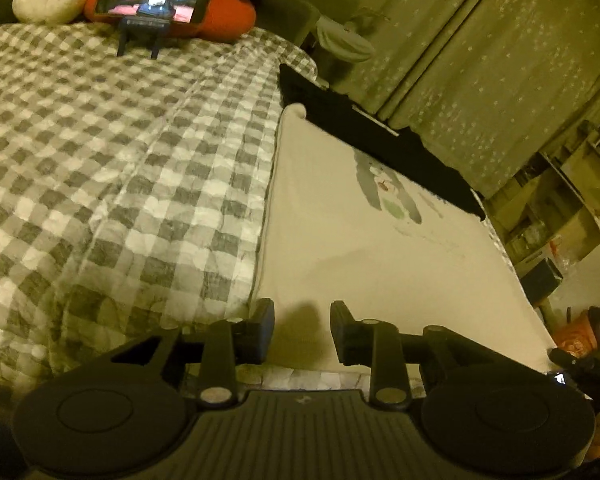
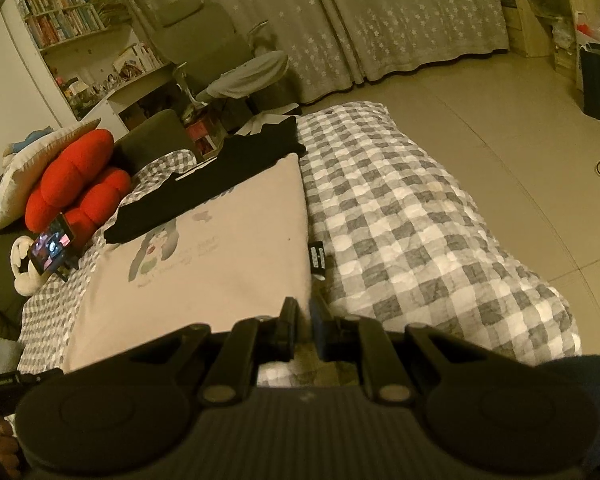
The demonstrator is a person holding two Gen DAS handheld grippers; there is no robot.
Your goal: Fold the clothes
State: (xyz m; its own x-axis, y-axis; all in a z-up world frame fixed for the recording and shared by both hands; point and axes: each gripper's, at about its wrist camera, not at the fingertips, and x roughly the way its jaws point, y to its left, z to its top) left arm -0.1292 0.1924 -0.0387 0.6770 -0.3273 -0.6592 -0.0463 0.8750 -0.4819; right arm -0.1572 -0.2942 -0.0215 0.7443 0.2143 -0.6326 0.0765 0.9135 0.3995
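Cream shirt (image 1: 364,248) lies flat on the bed (image 1: 120,160), long axis running away from me; my left gripper (image 1: 302,330) gapes empty at its near-left corner, my right gripper (image 2: 305,328) nearly closed at its near-right corner, grip uncertain.

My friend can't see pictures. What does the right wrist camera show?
The right hand-held gripper, its jaws nearly closed around the near corner of a cream shirt, reaches over a bed with a grey checked quilt. A black garment lies at the shirt's far end. Red cushions and a lit phone sit to the left.
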